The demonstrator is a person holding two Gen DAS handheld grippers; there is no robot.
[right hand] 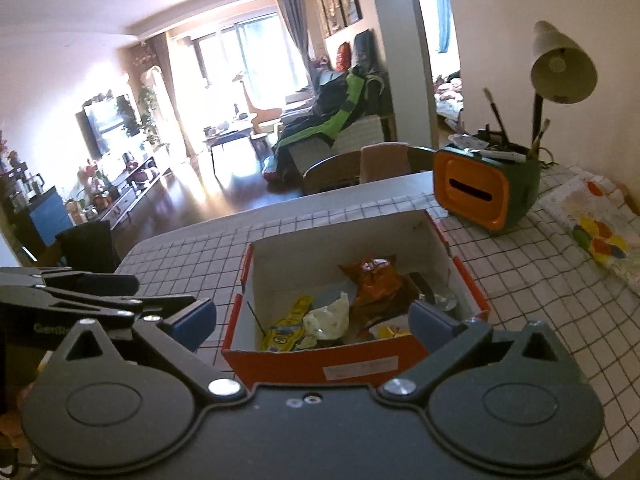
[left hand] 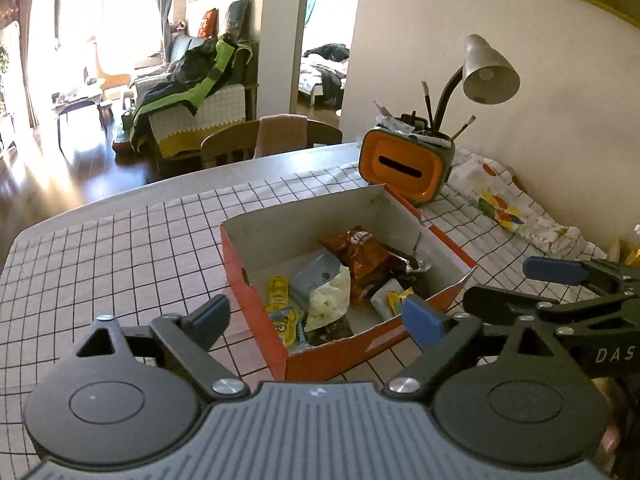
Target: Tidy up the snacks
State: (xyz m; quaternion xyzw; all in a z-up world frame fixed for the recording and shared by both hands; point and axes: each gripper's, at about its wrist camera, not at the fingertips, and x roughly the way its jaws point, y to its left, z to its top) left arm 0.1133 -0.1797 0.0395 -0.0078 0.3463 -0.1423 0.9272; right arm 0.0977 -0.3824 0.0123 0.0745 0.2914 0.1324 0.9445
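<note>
An orange cardboard box with white inside walls sits on the checked tablecloth. It holds several snack packets: a brown-orange chip bag, a yellow cartoon packet, a pale crumpled packet and a grey pouch. My left gripper is open and empty, just short of the box's near wall. My right gripper is open and empty, above the box's near wall. Each gripper shows at the edge of the other's view: the right one, the left one.
An orange and green pen holder with brushes stands behind the box, a desk lamp beside it. A folded patterned cloth lies at the right by the wall. A wooden chair stands beyond the table's far edge.
</note>
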